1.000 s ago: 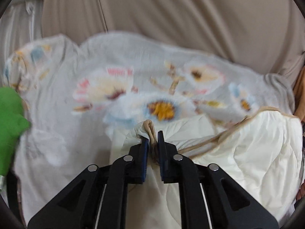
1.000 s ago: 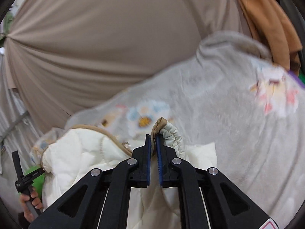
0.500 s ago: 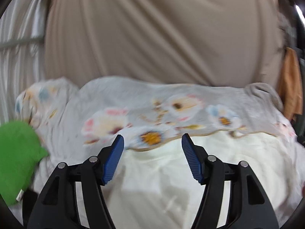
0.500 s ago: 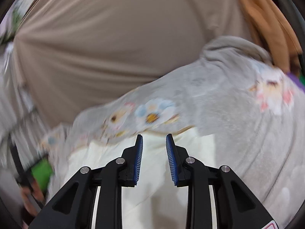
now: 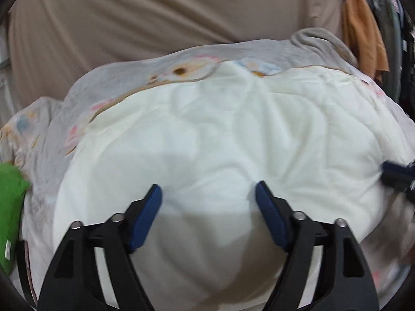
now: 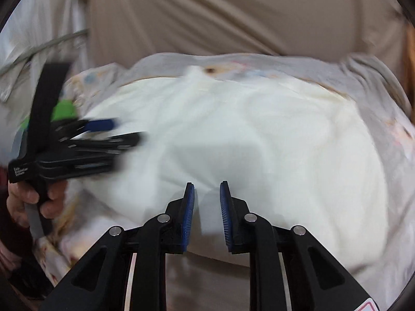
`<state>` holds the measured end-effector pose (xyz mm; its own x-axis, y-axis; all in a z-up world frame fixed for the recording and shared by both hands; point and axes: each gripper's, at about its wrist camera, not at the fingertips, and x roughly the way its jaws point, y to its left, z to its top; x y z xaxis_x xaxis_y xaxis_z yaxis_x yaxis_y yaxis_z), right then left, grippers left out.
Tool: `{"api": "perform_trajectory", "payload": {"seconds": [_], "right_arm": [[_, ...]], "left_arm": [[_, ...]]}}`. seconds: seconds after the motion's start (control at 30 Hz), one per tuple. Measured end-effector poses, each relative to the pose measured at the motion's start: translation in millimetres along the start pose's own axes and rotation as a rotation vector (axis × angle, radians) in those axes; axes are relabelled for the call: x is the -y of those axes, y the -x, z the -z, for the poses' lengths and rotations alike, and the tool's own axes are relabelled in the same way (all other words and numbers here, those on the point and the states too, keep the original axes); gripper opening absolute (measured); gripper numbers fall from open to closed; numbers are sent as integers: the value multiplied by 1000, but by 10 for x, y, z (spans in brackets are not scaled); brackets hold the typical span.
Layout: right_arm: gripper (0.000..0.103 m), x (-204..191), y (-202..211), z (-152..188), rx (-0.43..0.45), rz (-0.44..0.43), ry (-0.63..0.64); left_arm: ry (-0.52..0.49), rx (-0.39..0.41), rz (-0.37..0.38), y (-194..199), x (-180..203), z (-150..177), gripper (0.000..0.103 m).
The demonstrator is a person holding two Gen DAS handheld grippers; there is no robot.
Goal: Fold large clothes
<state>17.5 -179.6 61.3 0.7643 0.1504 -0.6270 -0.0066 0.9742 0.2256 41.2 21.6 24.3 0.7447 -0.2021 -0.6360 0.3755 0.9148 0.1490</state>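
Scene: A large quilted cover, cream on its underside and grey with a flower print on its face (image 5: 220,140), lies on a tan fabric-covered surface (image 5: 155,13), one half laid over the other so the cream side faces up.
Done so far: The folded-over edge, trimmed in tan, runs just short of the far grey border (image 5: 109,77), so a first fold looks complete, though loosely lined up.
Left tongs: The left gripper (image 5: 208,199) hangs above the near part of the cream layer, its blue pads spread wide and having just opened further, with nothing between them.
Right tongs: The right gripper (image 6: 206,197) hovers over the near edge with its jaws a narrow gap apart, having just drawn closer; no cloth is pinched between them.
Person: A hand (image 6: 28,194) is wrapped around the left tool's handle.
Left to do: By the look of it, further folds are needed to bring the cover down to a compact bundle, and the cream top is rumpled.
Surroundings: A bright green cloth (image 5: 10,207) lies beside the cover at the left; an orange garment (image 5: 363,39) hangs at the far right.
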Motion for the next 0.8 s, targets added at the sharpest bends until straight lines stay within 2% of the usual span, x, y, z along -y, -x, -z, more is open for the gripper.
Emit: {"api": "perform_trajectory", "payload": {"seconds": [0.1,0.13,0.2,0.23,0.3,0.33,0.37,0.4,0.43,0.5,0.53,0.63,0.77,0.8], "right_arm": [[14,691,168,187,-3,109,-161],[9,872,231,265,-5,123,-218],[5,1248,421,393,-3,63,-371],[6,1330,477,413,0,87,-395],[23,1403,632,377,26,204,-381],[23,1406,687,337,38,228,-371],[25,1410,716,255,51,217,-365],[32,1415,744,136,72,185,-365],[51,1440,774,25,94,167,-369],[73,1453,750,-253,155,126,-381],[78,1457,710,-405,180,110,-380],[86,1530,456,-805,186,61,-395],[86,1747,-69,-1048,106,13,-500],[86,1779,-216,-1063,75,11,-518]], "left_arm": [[70,-6,-83,79,-391,176,78],[97,-14,-107,96,-532,219,79],[168,-36,-131,117,-805,302,80],[192,-41,-128,146,-902,314,80],[247,-39,-71,241,-1070,264,80],[263,-33,-67,277,-1123,197,79],[273,-21,-72,298,-1160,117,79],[286,2,-71,324,-1210,10,81],[299,17,-63,314,-1249,-95,88],[344,34,-16,197,-1367,-329,96],[368,18,3,91,-1434,-419,96],[487,-75,92,-347,-1668,-568,96],[653,-201,218,-897,-1885,-507,94],[686,-223,236,-1002,-1917,-486,86]]}}
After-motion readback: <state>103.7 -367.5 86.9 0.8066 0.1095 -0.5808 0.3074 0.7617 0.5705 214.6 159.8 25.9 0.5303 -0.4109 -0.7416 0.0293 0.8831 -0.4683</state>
